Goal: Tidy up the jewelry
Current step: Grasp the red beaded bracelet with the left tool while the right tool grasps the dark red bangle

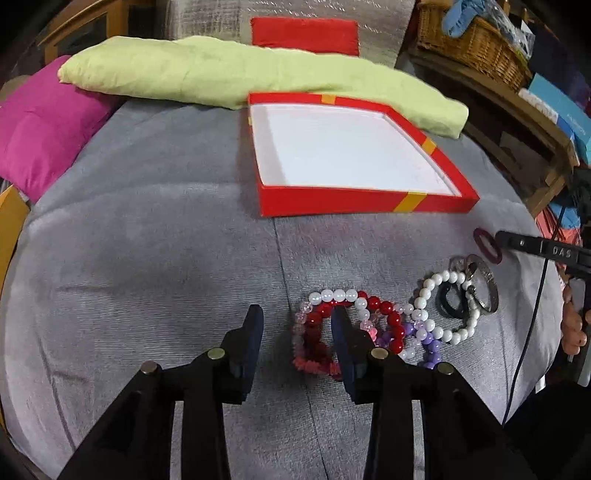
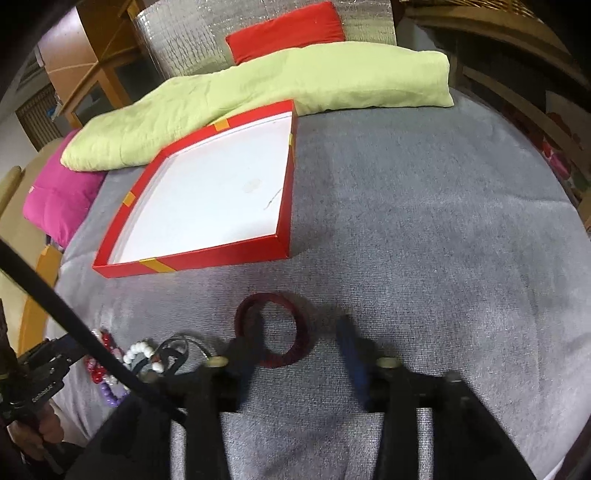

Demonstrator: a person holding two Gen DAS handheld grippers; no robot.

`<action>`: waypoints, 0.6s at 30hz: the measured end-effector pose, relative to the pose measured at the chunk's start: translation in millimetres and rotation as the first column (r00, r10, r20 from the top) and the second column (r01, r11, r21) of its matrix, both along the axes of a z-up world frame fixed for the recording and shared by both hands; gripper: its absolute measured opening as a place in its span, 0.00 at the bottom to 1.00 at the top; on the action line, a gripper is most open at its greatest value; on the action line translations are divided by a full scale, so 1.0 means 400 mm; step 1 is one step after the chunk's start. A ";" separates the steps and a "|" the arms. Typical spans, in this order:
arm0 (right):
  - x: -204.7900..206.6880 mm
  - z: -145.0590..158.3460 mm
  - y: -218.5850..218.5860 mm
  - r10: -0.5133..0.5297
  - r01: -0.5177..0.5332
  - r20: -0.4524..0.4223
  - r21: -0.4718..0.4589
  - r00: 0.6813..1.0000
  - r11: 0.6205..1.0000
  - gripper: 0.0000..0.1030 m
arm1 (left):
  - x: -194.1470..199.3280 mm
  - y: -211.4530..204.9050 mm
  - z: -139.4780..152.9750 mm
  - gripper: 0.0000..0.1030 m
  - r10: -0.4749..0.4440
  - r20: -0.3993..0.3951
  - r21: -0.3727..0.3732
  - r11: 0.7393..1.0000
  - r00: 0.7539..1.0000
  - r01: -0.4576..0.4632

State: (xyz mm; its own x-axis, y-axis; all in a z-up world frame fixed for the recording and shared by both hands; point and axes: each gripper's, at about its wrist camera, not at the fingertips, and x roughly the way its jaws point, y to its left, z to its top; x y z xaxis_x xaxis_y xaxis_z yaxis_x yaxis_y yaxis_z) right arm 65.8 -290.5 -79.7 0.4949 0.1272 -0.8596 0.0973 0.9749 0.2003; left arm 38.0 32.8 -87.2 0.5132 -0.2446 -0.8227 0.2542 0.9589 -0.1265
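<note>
A shallow red box (image 1: pixel 364 203) with a white inside lies empty on the grey cover; it also shows in the right wrist view (image 2: pixel 207 258). Bead bracelets lie in a heap: a red one (image 1: pixel 384 308), a white one (image 1: pixel 430 286), a purple one (image 1: pixel 428 341), beside a silver bangle (image 1: pixel 487 286). My left gripper (image 1: pixel 297 317) is open just left of the heap, its right finger over the red beads. My right gripper (image 2: pixel 301 330) is open over a dark red bangle (image 2: pixel 295 345), which lies partly between the fingers. The heap shows at lower left of that view (image 2: pixel 138 352).
A long green cushion (image 1: pixel 236 75) lies behind the box, with a magenta pillow (image 1: pixel 44 125) at the left and a red cushion (image 1: pixel 304 35) at the back. A wicker basket (image 1: pixel 476 46) stands on wooden shelves at the right.
</note>
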 end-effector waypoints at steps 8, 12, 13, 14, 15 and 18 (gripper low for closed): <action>0.015 -0.017 0.037 0.038 -0.038 0.003 -0.081 0.999 0.996 0.06 | 0.005 -0.004 0.009 0.08 -0.005 0.022 0.009 1.000 1.000 0.005; 0.000 0.017 0.044 0.046 -0.041 0.070 -0.073 0.997 0.997 0.06 | -0.002 0.005 0.033 0.08 0.008 0.063 -0.010 1.000 0.998 -0.007; -0.004 0.022 0.043 0.045 -0.040 0.087 -0.060 0.995 0.997 0.06 | -0.003 0.007 0.036 0.08 0.010 0.068 -0.013 1.000 0.998 -0.009; -0.009 0.032 0.045 0.044 -0.040 0.100 -0.047 0.994 0.998 0.06 | -0.004 0.008 0.040 0.08 0.012 0.073 -0.015 1.000 0.997 -0.011; -0.014 0.040 0.043 0.041 -0.037 0.118 -0.035 0.992 0.999 0.06 | -0.005 0.010 0.046 0.08 0.015 0.085 -0.023 1.000 0.996 -0.013; -0.023 0.066 0.037 0.027 -0.029 0.163 0.011 0.986 1.000 0.06 | -0.010 0.015 0.068 0.08 0.019 0.127 -0.046 0.999 0.992 -0.013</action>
State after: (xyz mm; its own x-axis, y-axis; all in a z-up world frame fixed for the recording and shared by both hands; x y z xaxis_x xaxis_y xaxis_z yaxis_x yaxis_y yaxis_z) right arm 56.6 -275.9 -53.3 0.6244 0.1540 -0.7658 0.0347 0.9739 0.2241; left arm 34.0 39.0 -60.0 0.6171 -0.2706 -0.7389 0.2556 0.9570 -0.1369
